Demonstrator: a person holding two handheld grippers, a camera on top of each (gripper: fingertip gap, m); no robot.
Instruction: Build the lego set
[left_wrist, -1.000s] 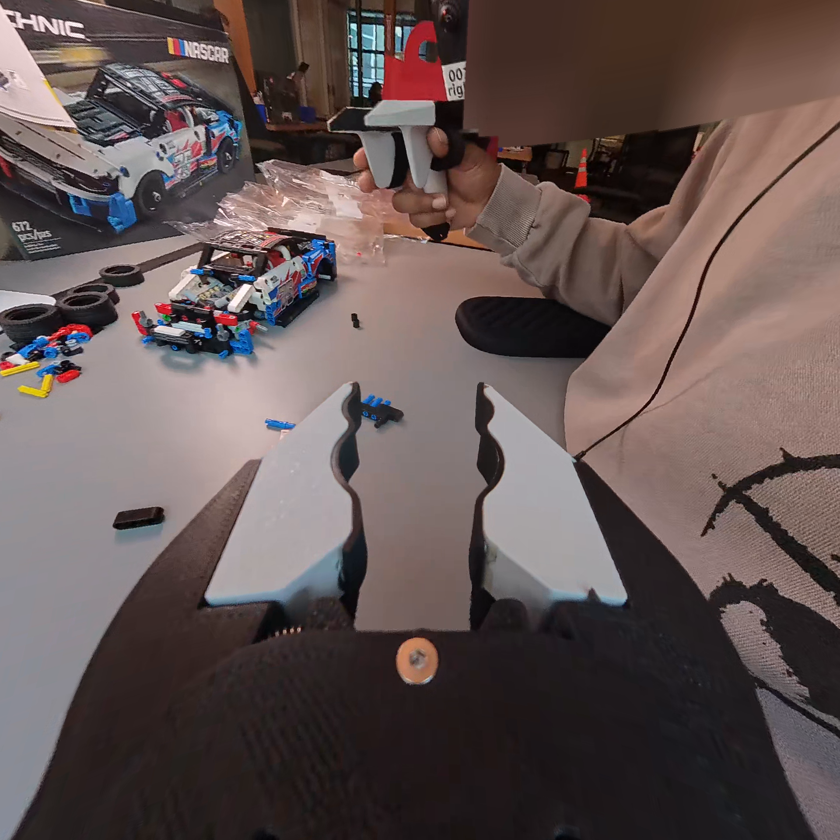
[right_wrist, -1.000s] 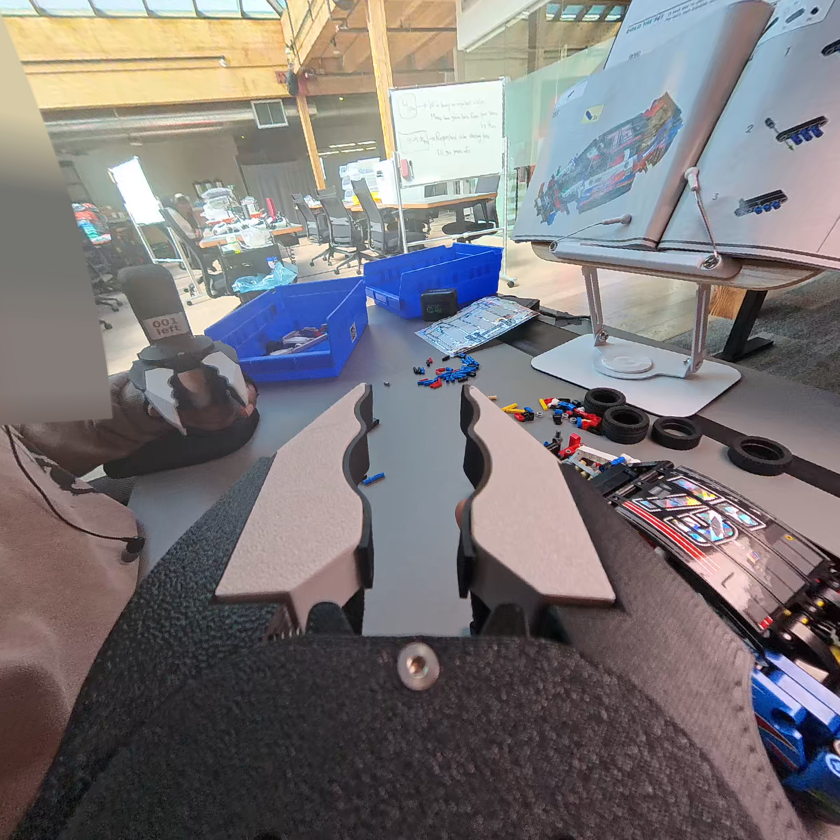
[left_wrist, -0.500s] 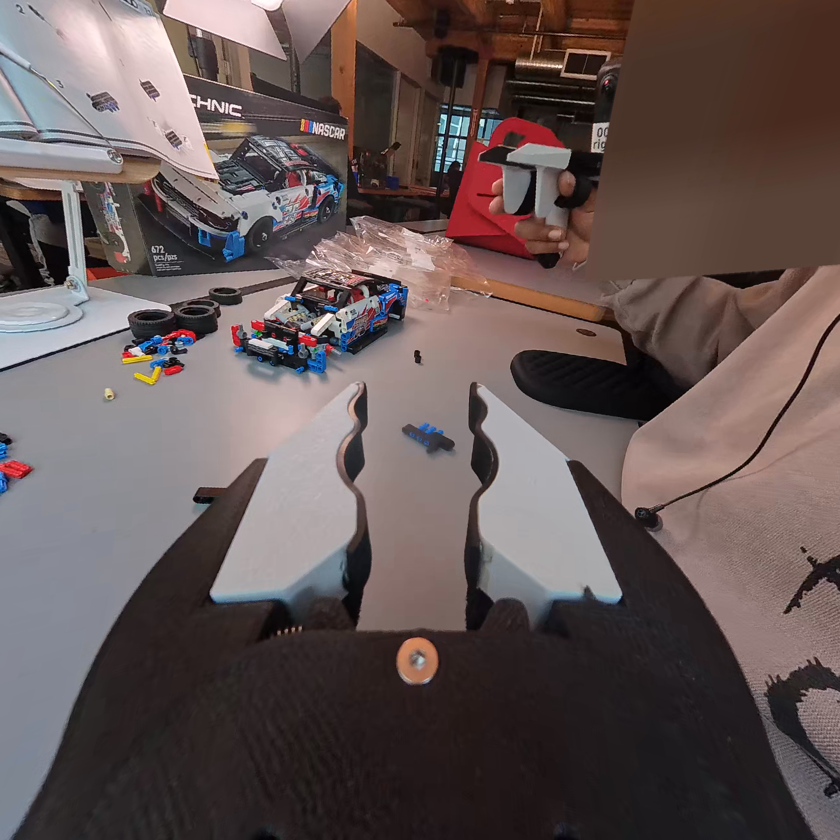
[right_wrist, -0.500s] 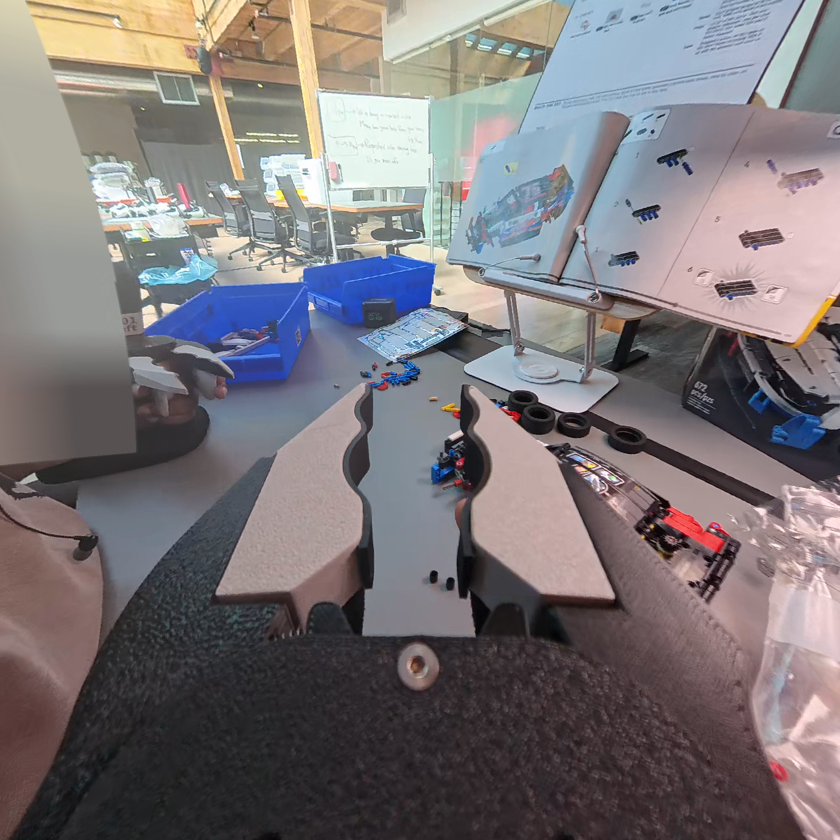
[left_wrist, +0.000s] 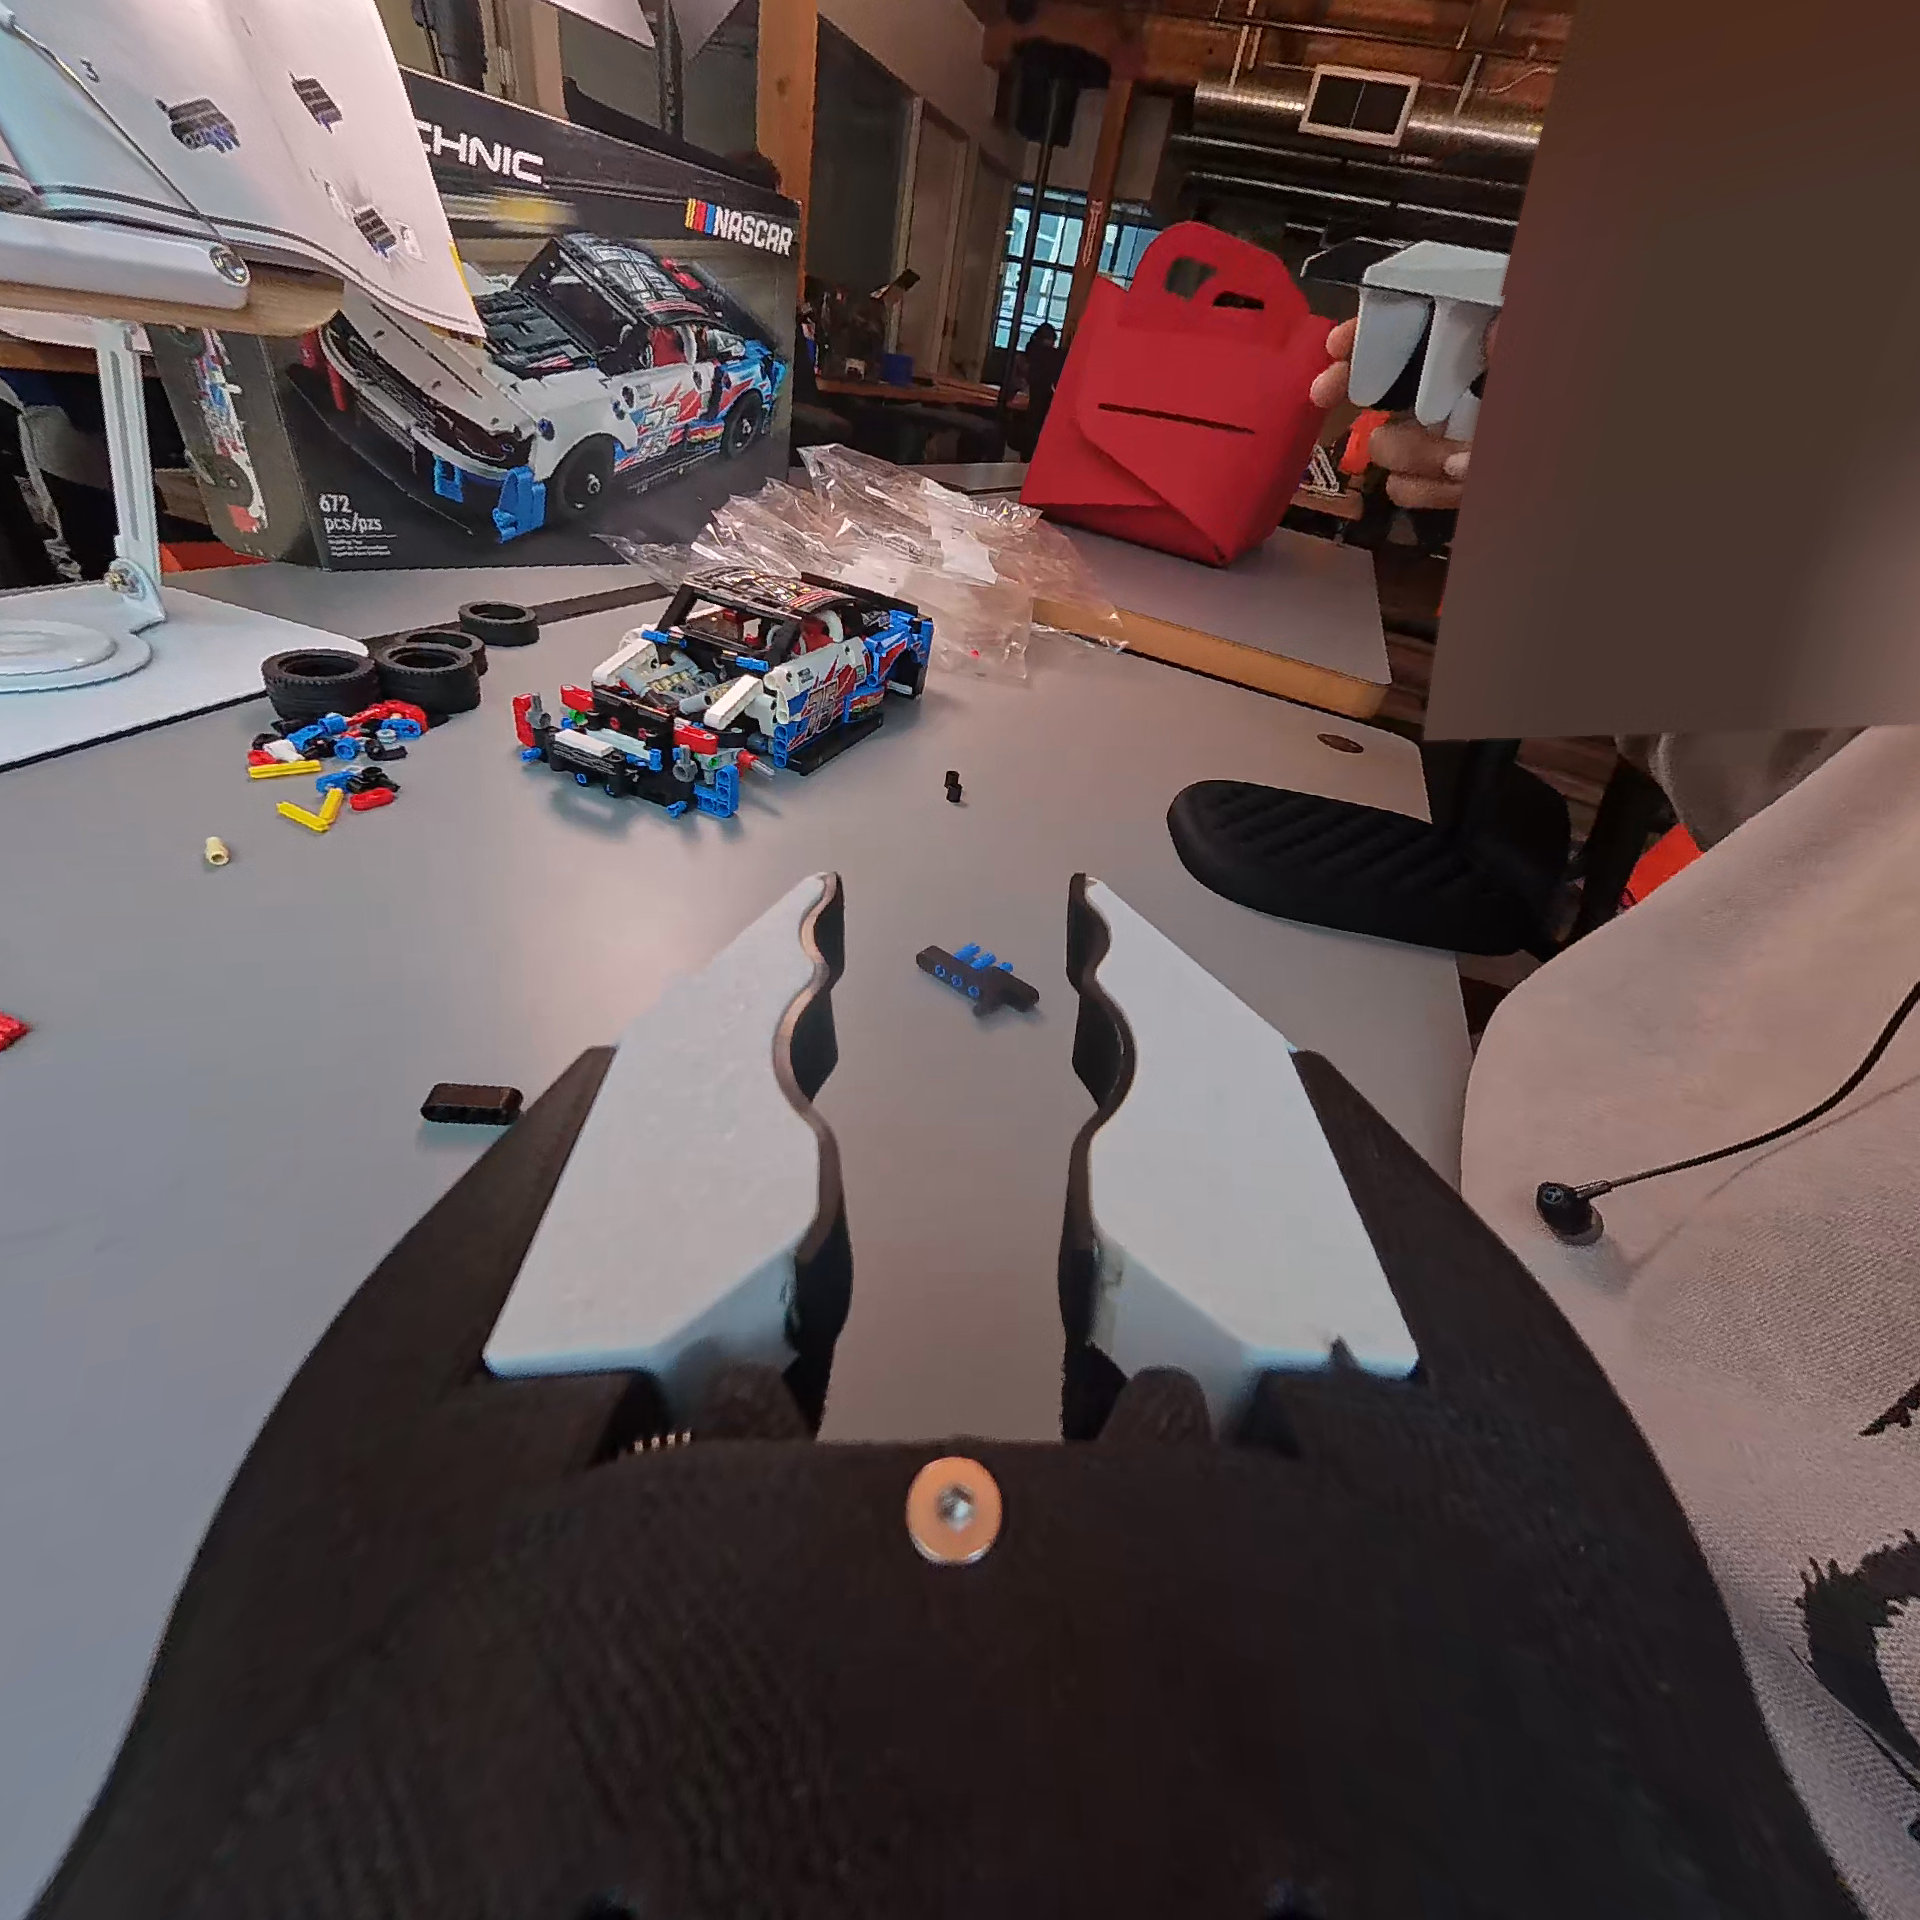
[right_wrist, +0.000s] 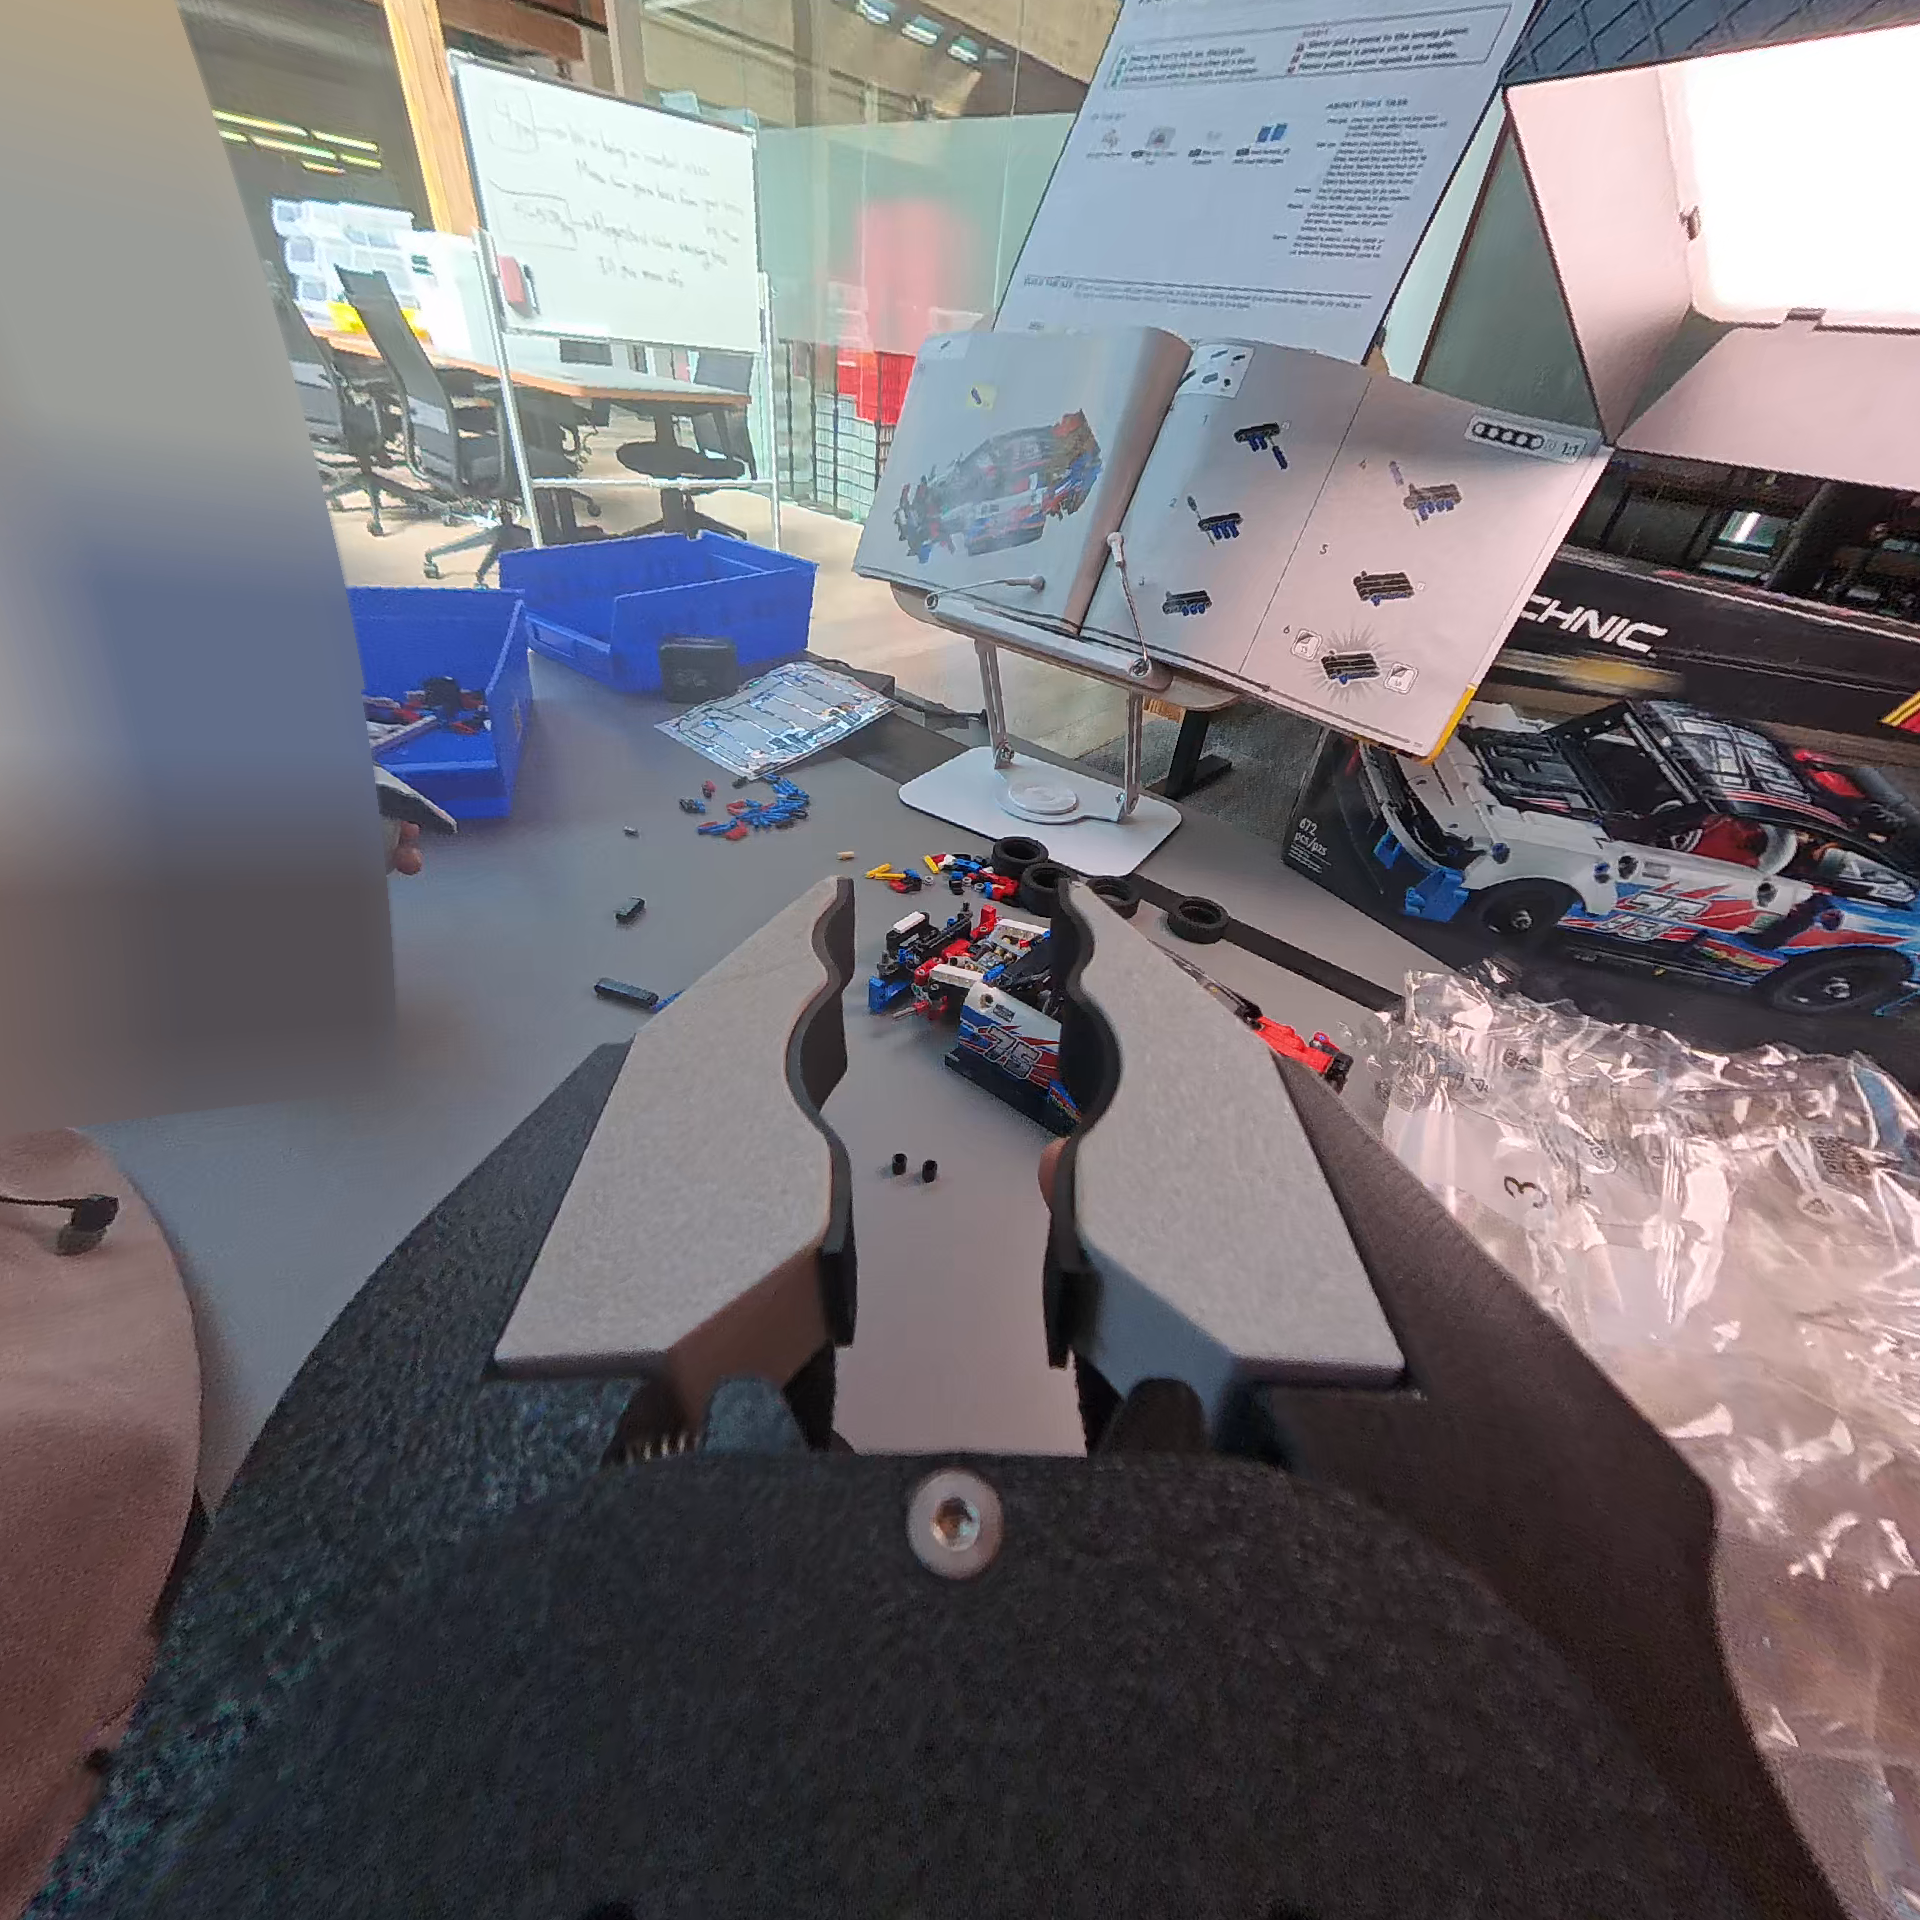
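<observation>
The grey table (left_wrist: 312, 1247) lay under a high, timbered workroom, with the set's box (left_wrist: 499, 343) and the manual (right_wrist: 1226, 520) on its stand beyond my tools. My left gripper (left_wrist: 954, 914) hovered low with its jaws apart and nothing between them. Just ahead of its tips, a little toward the right finger, lay the black beam (left_wrist: 977, 977) carrying blue pins. Its long axis ran slantwise across the gap, not along the fingers, so I judged the wrist would need turning before a clean pinch.

My right gripper (right_wrist: 951, 914) was raised well above the table, jaws likewise apart and empty. The left was plainly the nearer to that beam. The car (left_wrist: 727, 686) stood farther off, ahead and slightly left of my left gripper.

Counting: one part-built car; four loose tyres (left_wrist: 384, 665) left of it; two small black pins (right_wrist: 912, 1168) beneath my right gripper; one bare black beam (left_wrist: 471, 1102) beside my left gripper's left finger; two blue bins (right_wrist: 644, 603) far across the table. The loose coloured bits (left_wrist: 322, 748) were too many and too small to count.
</observation>
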